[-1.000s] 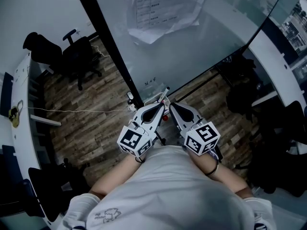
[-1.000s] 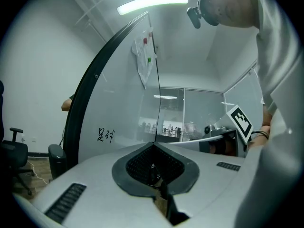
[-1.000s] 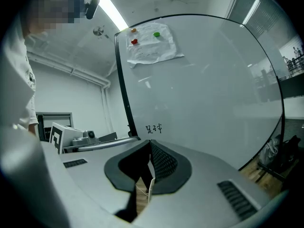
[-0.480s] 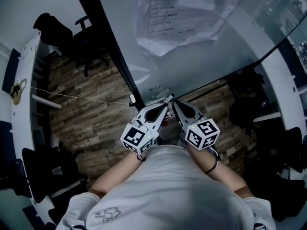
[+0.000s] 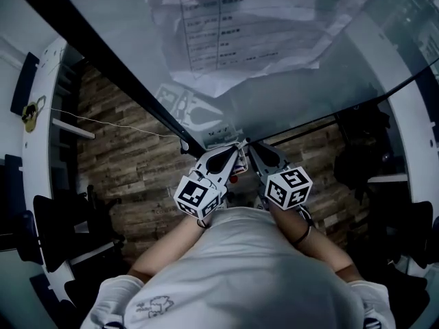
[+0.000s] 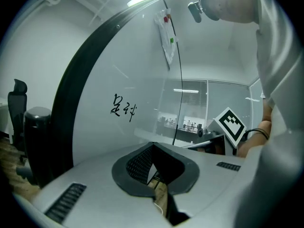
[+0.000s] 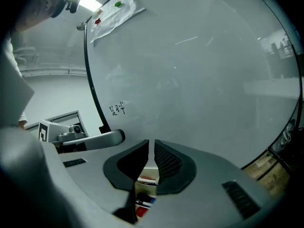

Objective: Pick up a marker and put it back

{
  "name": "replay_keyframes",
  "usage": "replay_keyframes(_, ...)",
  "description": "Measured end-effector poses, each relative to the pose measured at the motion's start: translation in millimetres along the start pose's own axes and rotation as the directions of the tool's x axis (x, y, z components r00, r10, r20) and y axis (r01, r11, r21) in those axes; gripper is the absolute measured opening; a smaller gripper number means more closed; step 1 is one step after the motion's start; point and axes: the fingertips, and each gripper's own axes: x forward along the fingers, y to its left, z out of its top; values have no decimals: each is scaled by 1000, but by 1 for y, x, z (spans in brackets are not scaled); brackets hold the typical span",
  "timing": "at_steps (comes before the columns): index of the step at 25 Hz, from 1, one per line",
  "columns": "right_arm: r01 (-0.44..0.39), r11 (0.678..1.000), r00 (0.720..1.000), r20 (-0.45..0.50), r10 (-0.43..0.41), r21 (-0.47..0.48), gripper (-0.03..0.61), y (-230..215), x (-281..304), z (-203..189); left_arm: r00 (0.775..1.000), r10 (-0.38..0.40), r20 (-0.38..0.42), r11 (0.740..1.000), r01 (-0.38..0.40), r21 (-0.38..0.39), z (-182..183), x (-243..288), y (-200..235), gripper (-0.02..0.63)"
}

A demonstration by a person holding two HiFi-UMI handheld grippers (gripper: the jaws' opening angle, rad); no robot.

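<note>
Jaws closed and empty on left gripper and right gripper alike; markers in tray directly below right jaws, seemingly lying crosswise, nearer right.

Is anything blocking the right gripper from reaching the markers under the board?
Nothing visible does. In the right gripper view the markers lie in their white holder just below the right gripper, seen through the slit between its nearly closed jaws. The jaws would probably have to open first.
</note>
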Motion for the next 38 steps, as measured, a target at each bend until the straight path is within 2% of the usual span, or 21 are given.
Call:
replay_keyframes(9, 7, 998, 997, -79, -3, 60, 102, -23, 24, -22, 998, 35, -44, 999, -36, -14, -15, 7, 10, 6)
replay_keyframes(13, 8, 996, 994, -109, 2, 93, 114, -28, 31, -33, 997, 39, -65, 999, -41, -25, -23, 9, 13, 6)
replay_keyframes(21, 8, 990, 991, -135, 11, 140, 115, -34, 42, -46, 994, 43, -100, 998, -48, -40, -36, 11, 18, 6)
replay_keyframes(28, 17, 985, 993, -120, 4, 171, 114, -37, 49, -45, 991, 62, -116, 997, -66, -38, -40, 7, 23, 6)
replay_keyframes(30, 21, 985, 994, -112, -1, 170, 106, -39, 49, -44, 991, 66, -118, 997, -71, -39, -41, 5, 24, 6)
replay_keyframes(31, 21, 986, 994, -109, -3, 167, 81, -39, 49, -43, 991, 69, -119, 997, -74, -39, -41, 5, 24, 6)
replay_keyframes(38, 23, 990, 995, -102, -9, 139, 75, -37, 47, -40, 990, 82, -115, 995, -87, -41, -40, 0, 27, 6)
